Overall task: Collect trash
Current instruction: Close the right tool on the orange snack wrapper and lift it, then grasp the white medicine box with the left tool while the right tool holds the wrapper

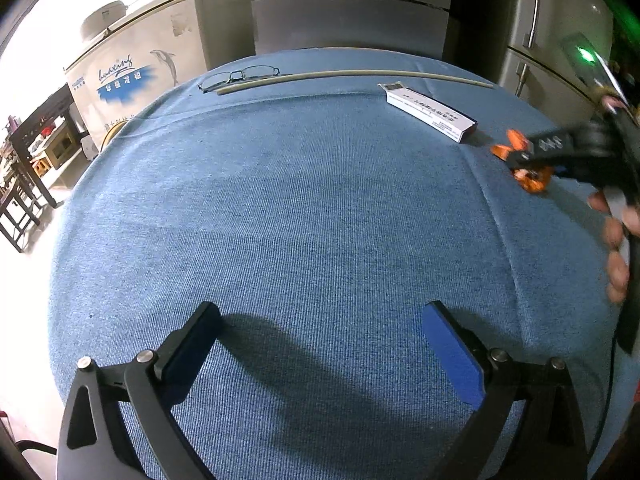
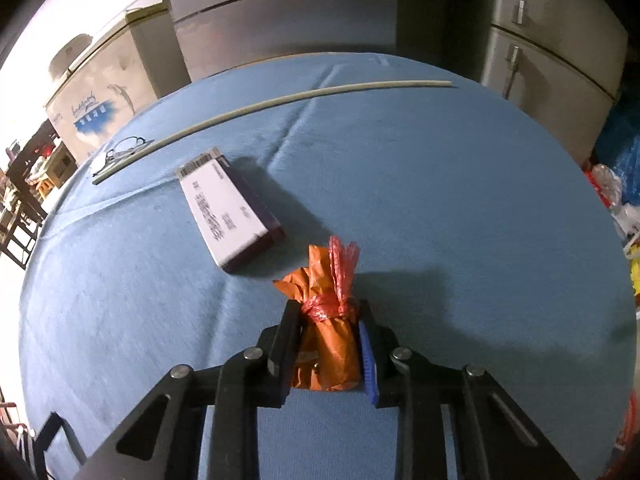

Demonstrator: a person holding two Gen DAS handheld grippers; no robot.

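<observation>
An orange paper bundle (image 2: 328, 340), tied near its top with a strip of red plastic, sits between the pads of my right gripper (image 2: 329, 312), which is shut on it just above the blue cloth. From the left wrist view the same orange bundle (image 1: 520, 156) shows at the right edge under the right gripper, held by a person's hand (image 1: 618, 240). A white and purple carton (image 2: 230, 212) lies flat just beyond the bundle; the carton (image 1: 430, 112) is far from my left gripper (image 1: 320, 312). That gripper hangs wide open over bare cloth with nothing between its fingers.
A round table under a blue cloth (image 1: 300, 208) carries a long pale stick (image 1: 352, 76) and a pair of glasses (image 1: 238, 77) along its far edge. Grey cabinets (image 1: 352, 16) and a white chest freezer (image 1: 132, 72) stand behind. Bags pile up at the right (image 2: 612, 196).
</observation>
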